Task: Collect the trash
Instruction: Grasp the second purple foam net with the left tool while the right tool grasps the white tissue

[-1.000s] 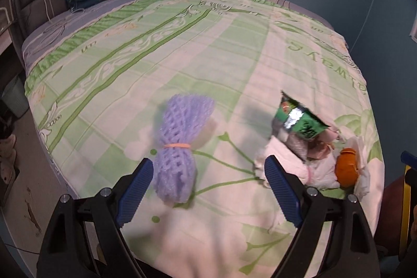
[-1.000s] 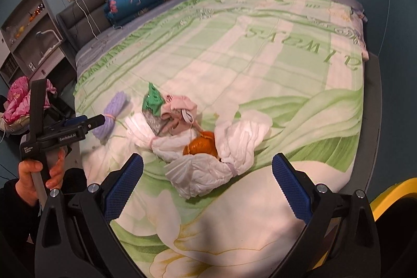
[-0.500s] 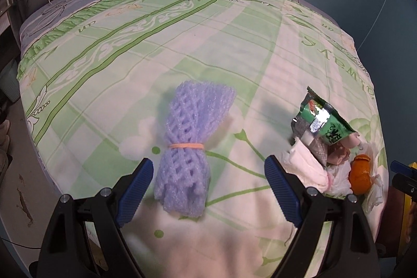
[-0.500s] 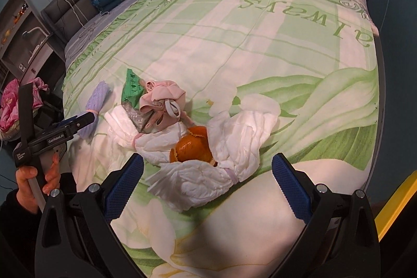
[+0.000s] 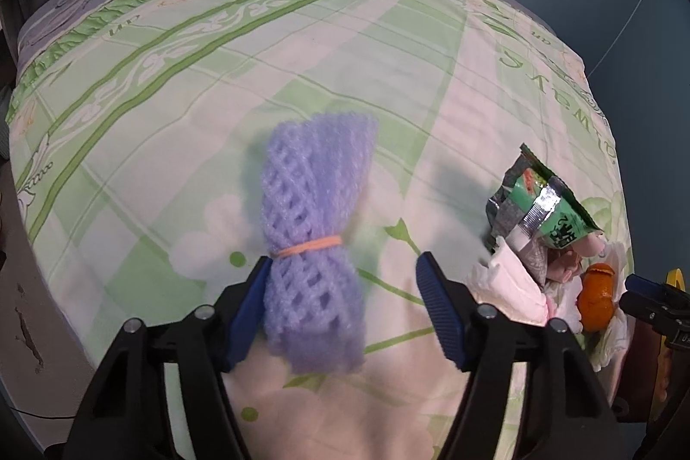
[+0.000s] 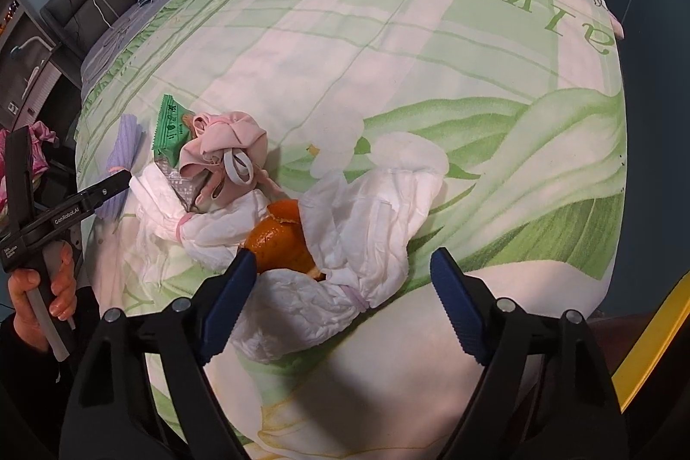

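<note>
Both jaws have just been closing: left gripper [image 5: 340,305] straddles the purple foam net [image 5: 317,240] on the bed [image 5: 215,72], unpinched, right gripper [image 6: 340,300] open around the white diaper [image 6: 345,257]; squeeze centrally, near the rubber band [image 5: 310,245].

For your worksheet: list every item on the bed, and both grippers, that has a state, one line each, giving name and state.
purple foam net: folded, bound by a rubber band, lying between the left jaws.
green snack wrapper: torn open, crumpled.
orange peel: peeled off, lying among the white sheets.
white paper sheets: crumpled, spread out.
pink cloth: bunched up.
left gripper: open, jaws just closing.
right gripper: open, jaws just closing.
</note>
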`<state>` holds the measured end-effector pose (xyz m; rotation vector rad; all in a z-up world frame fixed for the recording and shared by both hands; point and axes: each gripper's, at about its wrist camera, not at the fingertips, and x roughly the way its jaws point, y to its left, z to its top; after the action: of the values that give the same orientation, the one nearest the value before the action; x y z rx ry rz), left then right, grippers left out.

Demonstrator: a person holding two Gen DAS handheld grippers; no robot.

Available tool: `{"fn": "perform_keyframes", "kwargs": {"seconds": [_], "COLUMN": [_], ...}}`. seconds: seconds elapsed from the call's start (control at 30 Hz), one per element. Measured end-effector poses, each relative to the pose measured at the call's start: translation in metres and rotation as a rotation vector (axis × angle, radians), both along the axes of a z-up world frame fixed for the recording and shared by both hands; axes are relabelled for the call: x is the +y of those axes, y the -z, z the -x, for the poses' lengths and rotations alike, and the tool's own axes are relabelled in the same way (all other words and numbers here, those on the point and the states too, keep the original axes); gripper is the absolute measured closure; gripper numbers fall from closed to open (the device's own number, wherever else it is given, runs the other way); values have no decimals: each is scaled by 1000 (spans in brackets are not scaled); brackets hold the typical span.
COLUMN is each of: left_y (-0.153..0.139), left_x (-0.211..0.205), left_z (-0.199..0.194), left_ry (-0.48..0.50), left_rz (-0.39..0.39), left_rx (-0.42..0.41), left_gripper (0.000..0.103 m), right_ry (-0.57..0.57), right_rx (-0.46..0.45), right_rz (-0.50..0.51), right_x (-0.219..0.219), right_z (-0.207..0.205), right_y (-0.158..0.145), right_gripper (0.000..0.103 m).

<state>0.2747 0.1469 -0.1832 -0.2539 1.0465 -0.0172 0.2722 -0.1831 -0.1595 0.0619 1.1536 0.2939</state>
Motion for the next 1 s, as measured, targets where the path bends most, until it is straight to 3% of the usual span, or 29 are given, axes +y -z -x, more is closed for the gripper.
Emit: {"fn": "perform_keyframes", "kwargs": {"seconds": [0.2,0.33,0.5,0.67,1.0], "left_y": [4,5,4,0,-19], "left_x": [-10,-13,-16,-15,-20], "left_z": [-5,-7,-7,-4,11], "left_ry": [51,68,83,84,108], "left_rz": [-12,-12,-8,5,-9], "left_rx": [15,19,12,-3,-60], "left_gripper": [63,71,75,76,77], "right_ry": [-2,-6,-11,-5,3], "right_rx": [40,52,39,14,-71], "right_rz": [-2,-10,4,-7,-23], "right_x": [0,1,3,1,-1], "right_z": [-3,-4,-3,-2,10], "right_y": [6,7,5,-1,-28], "right_gripper": [42,54,73,84,88]}}
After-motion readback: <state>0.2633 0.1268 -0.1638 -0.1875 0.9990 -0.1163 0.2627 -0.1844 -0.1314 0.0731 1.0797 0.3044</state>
